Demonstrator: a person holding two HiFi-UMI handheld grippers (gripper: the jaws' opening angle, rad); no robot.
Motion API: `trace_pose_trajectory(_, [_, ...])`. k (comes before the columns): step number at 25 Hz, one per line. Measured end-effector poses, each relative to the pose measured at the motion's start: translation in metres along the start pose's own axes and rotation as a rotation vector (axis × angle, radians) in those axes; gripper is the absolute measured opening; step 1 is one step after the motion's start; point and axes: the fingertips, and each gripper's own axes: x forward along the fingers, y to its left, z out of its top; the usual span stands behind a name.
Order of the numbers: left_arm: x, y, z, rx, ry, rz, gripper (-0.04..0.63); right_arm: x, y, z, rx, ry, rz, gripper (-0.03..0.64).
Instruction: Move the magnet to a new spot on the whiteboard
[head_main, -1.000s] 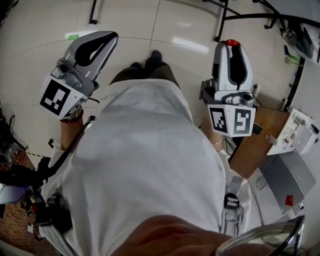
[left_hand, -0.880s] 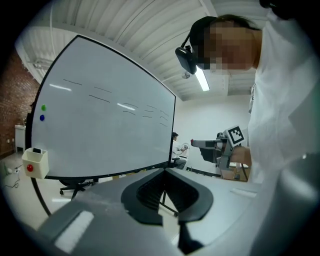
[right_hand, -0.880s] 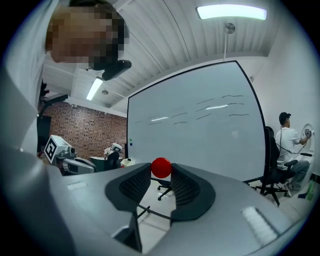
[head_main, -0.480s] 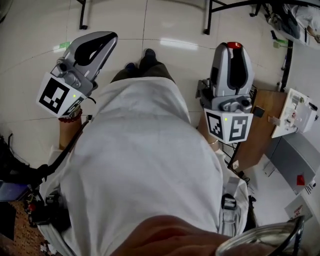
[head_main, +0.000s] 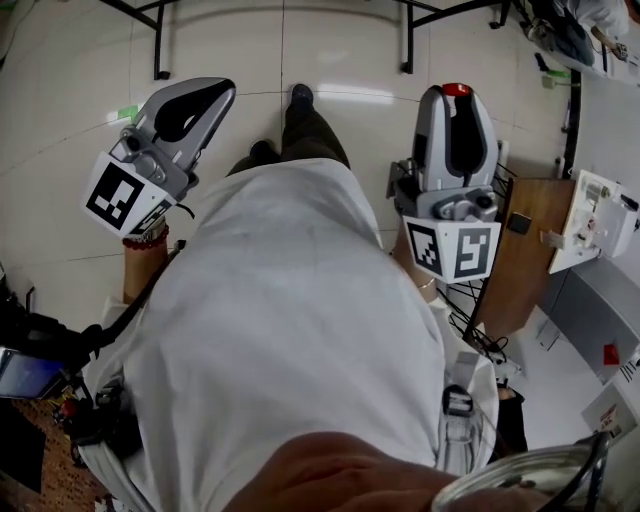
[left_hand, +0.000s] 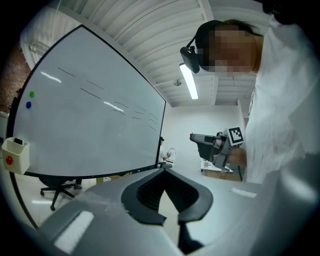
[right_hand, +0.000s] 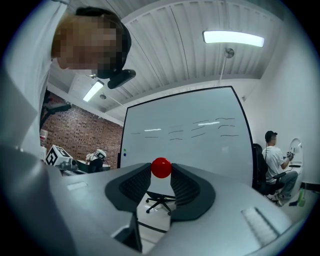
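A pale tiled floor (head_main: 80, 120) lies under our feet, and across the room a whiteboard (right_hand: 185, 145) stands on a frame beneath a ribbed ceiling with a strip light (right_hand: 233, 38). There is a brick wall (right_hand: 80, 135) to one side of the board and a seated person (right_hand: 274, 160) to the other. We hold both tools up in front of our white shirt (head_main: 290, 330), one at each side of the chest, with their marker cubes toward us and their tips pointing away. The right gripper (head_main: 455, 97) points nearly straight ahead and pinches the red magnet (right_hand: 161, 168) between its two pad tips. The magnet is off the board, which stands well beyond it with an office chair (right_hand: 159, 202) in front. The left gripper (head_main: 222, 92) slants inward, its jaw tips meeting with nothing between them. A wooden table (head_main: 520, 260) sits low at our right. Near the board's edge we see a green dot (left_hand: 32, 94) above a blue dot (left_hand: 28, 105).
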Motion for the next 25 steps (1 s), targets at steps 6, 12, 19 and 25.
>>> trace_pose_trajectory(6, [0.034,0.022,0.020,0.008,0.003,0.050,0.000,0.041,-0.037,0.010,0.009,-0.035,0.040,0.126])
trace_pose_trajectory(12, [0.097,0.094,0.051,0.031,-0.026,0.137,0.000,0.106,-0.105,0.010,0.004,-0.048,0.039,0.126])
trace_pose_trajectory(19, [0.155,0.130,0.062,0.022,-0.033,0.157,0.000,0.151,-0.148,0.000,0.010,0.001,0.074,0.126])
trace_pose_trajectory(25, [0.158,0.168,0.077,0.008,-0.070,0.191,0.000,0.195,-0.158,0.007,0.001,-0.016,0.093,0.126])
